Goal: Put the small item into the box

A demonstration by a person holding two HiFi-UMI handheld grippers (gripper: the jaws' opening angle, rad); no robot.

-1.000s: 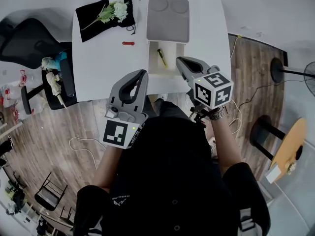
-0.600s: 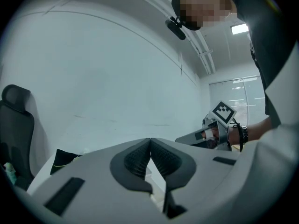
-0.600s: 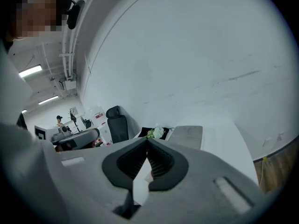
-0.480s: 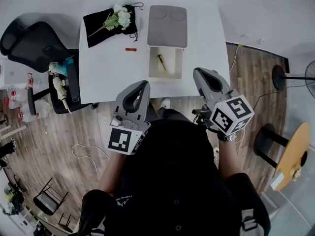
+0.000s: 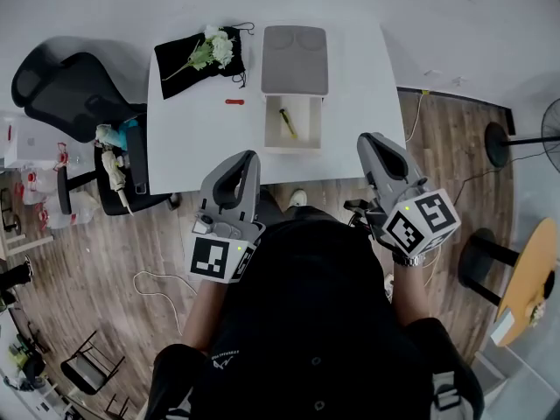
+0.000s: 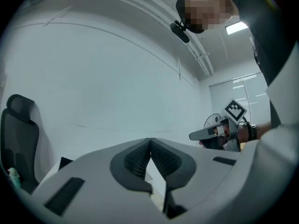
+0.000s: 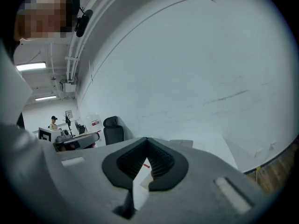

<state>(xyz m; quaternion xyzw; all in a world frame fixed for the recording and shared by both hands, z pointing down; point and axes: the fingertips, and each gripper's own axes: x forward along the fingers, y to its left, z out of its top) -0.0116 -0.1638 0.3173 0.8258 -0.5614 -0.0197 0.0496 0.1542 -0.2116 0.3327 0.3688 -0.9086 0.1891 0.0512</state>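
Head view, left claw and right claw pressed together, empty, red item near box on worktop.

On the bench, the box has its lid just behind it. A small item lies inside the box; a small stick lies just left of it. Farther behind-left, flowers lie on a cloth.

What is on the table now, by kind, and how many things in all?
Box: 1
Lid: 1
Black cloth: 1
Flower sprig: 1
Red item: 1
Yellow item, in the box: 1
Total: 6
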